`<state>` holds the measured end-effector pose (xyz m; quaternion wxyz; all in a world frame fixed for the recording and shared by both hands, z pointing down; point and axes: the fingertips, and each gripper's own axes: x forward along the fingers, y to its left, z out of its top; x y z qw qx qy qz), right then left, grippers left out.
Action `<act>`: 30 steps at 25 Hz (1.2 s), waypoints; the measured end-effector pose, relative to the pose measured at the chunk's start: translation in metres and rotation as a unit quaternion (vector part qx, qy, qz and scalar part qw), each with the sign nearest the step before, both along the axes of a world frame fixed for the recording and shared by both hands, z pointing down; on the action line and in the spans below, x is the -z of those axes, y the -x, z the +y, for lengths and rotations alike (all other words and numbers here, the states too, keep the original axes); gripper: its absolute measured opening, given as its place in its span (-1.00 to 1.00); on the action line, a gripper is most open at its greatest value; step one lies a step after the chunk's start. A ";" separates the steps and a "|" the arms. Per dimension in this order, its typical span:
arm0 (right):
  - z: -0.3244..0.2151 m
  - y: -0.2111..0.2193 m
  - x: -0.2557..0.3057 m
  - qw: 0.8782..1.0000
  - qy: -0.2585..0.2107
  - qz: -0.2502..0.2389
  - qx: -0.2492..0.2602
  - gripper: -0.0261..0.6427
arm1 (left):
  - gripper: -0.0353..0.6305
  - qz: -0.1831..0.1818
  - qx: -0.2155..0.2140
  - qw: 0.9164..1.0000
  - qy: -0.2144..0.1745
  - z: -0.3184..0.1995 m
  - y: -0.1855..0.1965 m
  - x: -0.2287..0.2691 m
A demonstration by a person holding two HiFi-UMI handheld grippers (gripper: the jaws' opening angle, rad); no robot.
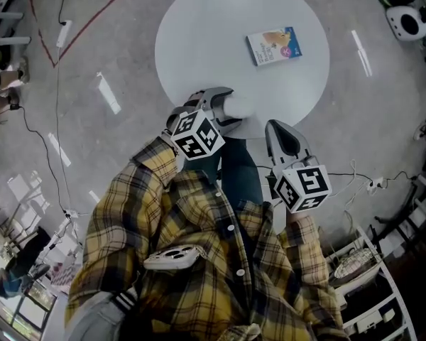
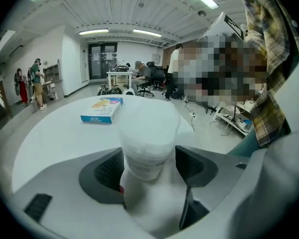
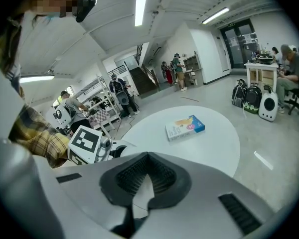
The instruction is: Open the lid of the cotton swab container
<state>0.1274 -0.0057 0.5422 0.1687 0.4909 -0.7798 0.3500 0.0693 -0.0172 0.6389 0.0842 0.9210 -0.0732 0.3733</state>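
Round table (image 1: 220, 34) edge: left hand-held gripper (image 1: 225, 107) level, wide around cotton swab container (image 2: 148, 133); right hand-held gripper (image 1: 276, 129) closed.

Yellow-and-black plaid shirt (image 1: 192, 226), blue jeans (image 1: 241, 172); grey left tool (image 1: 229, 108) and right tool (image 1: 278, 128) bear black-and-white marker cubes (image 1: 197, 135).

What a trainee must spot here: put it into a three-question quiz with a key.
1. True or false: the right gripper has its jaws shut, with nothing between them.
2. What stands between the jaws of the left gripper? A) a mug B) the cotton swab container C) a bottle
3. Fill in: the box lies on the round white ___.
Key: 1 true; 2 B; 3 table.
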 end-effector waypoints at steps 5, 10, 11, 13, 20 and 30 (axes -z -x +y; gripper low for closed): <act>0.006 -0.007 -0.004 1.000 0.009 0.002 -0.009 -0.88 | 0.07 0.001 -0.008 1.000 -0.007 -0.006 -0.007 -0.001; 0.005 -0.009 -0.006 1.000 0.009 0.001 -0.016 -0.88 | 0.06 0.005 -0.003 1.000 -0.019 -0.011 -0.010 -0.003; 0.005 -0.009 -0.006 1.000 0.009 0.000 -0.017 -0.88 | 0.04 0.005 -0.005 1.000 -0.022 -0.011 -0.010 -0.003; 0.003 -0.008 -0.005 1.000 0.008 -0.001 -0.017 -0.88 | -0.05 0.004 -0.014 1.000 -0.027 -0.010 -0.009 -0.003; 0.006 -0.005 -0.004 1.000 0.007 -0.002 -0.010 -0.88 | -0.12 0.004 -0.032 0.999 -0.028 -0.003 -0.011 -0.002; -0.001 -0.003 0.000 1.000 0.002 -0.002 -0.005 -0.88 | -0.13 0.000 -0.019 1.000 -0.004 0.002 -0.009 -0.002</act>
